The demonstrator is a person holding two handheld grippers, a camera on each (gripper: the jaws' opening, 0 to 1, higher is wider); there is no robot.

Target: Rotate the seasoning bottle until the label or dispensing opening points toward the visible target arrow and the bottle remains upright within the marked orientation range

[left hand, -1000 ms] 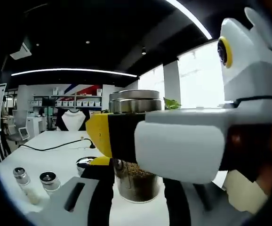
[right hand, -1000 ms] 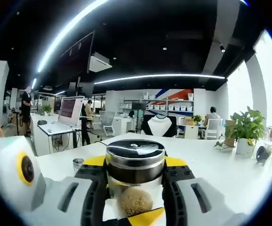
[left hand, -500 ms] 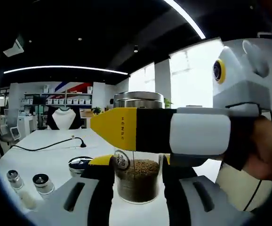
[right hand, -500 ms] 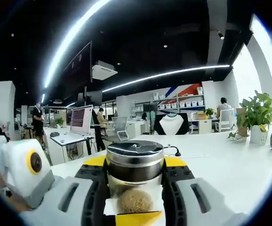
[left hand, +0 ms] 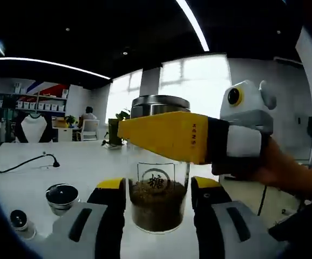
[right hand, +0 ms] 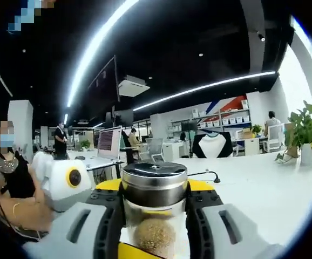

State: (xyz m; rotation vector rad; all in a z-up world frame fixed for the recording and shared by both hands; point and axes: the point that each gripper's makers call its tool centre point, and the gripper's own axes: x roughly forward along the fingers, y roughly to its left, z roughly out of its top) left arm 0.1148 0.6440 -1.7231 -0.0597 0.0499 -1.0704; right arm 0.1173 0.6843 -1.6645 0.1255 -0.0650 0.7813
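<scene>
The seasoning bottle is clear glass with brown grains, a round black label mark facing the left gripper view, and a steel lid. It stands upright on the white table. My right gripper is shut on the bottle just under the lid. One of its yellow-tipped fingers crosses the bottle's upper part in the left gripper view. My left gripper has its jaws close on either side of the bottle's lower body, with a thin gap each side. Its white body shows at the left of the right gripper view.
A low metal-lidded jar and a small shaker stand left of the bottle. A black cable lies across the table behind them. A hand holds the right gripper. A potted plant is far right.
The label mark has come round from the bottle's left edge to its middle in the left gripper view. The right gripper's finger swung with it, and both cameras turned.
</scene>
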